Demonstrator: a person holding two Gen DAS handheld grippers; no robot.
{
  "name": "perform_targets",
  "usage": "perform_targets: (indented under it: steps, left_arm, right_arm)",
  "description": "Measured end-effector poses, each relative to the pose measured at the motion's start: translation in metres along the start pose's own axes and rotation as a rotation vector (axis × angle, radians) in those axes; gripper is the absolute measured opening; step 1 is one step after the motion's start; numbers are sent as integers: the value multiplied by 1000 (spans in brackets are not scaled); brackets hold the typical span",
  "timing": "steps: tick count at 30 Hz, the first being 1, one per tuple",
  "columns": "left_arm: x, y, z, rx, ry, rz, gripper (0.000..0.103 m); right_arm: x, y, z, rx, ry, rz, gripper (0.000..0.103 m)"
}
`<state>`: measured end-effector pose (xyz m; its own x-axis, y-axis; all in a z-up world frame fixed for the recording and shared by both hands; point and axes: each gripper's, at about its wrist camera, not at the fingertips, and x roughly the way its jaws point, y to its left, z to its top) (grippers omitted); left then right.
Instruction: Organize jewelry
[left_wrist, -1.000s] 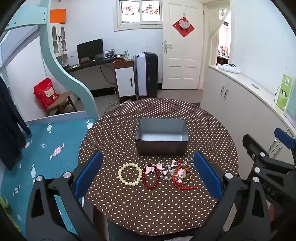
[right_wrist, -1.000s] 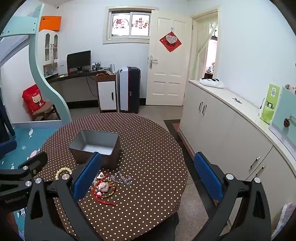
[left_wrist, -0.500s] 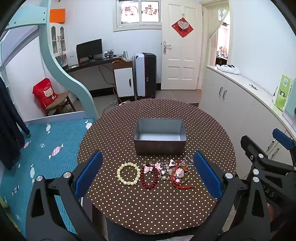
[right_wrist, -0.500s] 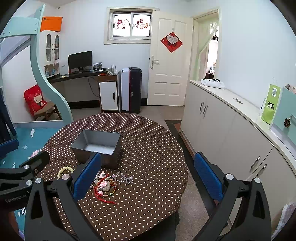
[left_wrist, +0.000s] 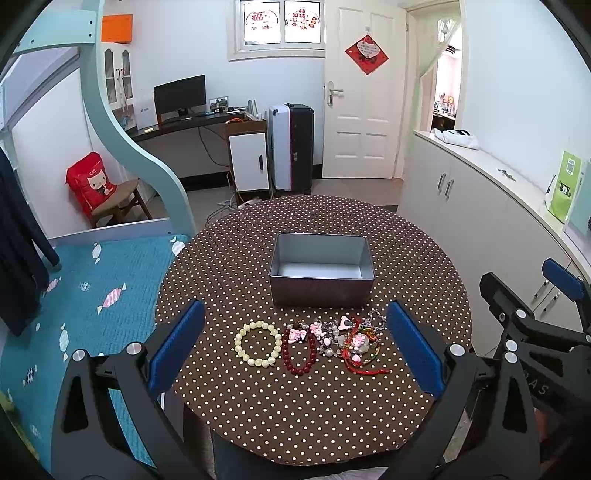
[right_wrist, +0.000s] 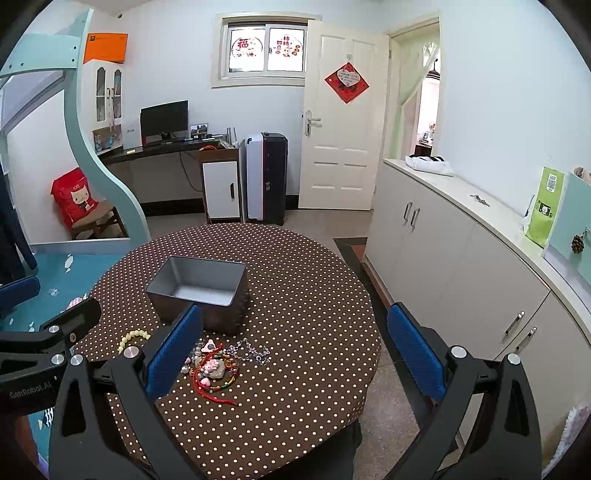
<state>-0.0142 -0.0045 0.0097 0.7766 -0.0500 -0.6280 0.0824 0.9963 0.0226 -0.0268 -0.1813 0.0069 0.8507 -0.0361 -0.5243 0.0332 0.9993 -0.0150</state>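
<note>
Brown polka-dot cloth covers the round table (left_wrist: 229, 406); on it, in the left wrist view, the open grey rectangular metal tin (left_wrist: 320, 291) stands empty at centre, long axis across the view. Jewelry lies in a row just in front of the tin, on the near side: cream-white round-bead bracelet (left_wrist: 258, 343) at the row's left end, dark red bead bracelet (left_wrist: 300, 357) touching it on the right, then a tangled cluster of pink charms, silver beads and red cord (left_wrist: 354, 341). Left gripper (left_wrist: 295, 350) hovers above the near table edge, blue pads set wide apart, nothing between them; the whole row falls between the two pads, straight ahead and below. Cream bracelet sits nearest the left pad. Right gripper (left_wrist: 532, 317) shows at the right margin, off the table edge. Right wrist view: right gripper (right_wrist: 295, 354) is likewise spread wide and empty, aimed over the right half of the table. Cluster (right_wrist: 218, 363) lies just inside its left pad; tin (right_wrist: 207, 306) sits beyond, up and left. Cream bracelet (right_wrist: 132, 339) is partly hidden behind the left gripper's body (right_wrist: 48, 339). Judgement: nothing is in the tin yet. Cluster falls to the right gripper, cream bracelet to the left; either carry runs straight forward over the near wall.
</note>
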Motion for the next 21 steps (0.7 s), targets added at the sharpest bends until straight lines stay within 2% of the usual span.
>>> perform_targets:
  steps: [21]
  left_arm:
    - [2, 1, -1, 3, 7, -1, 98]
  right_arm:
    - [0, 1, -1, 1, 4, -1, 96]
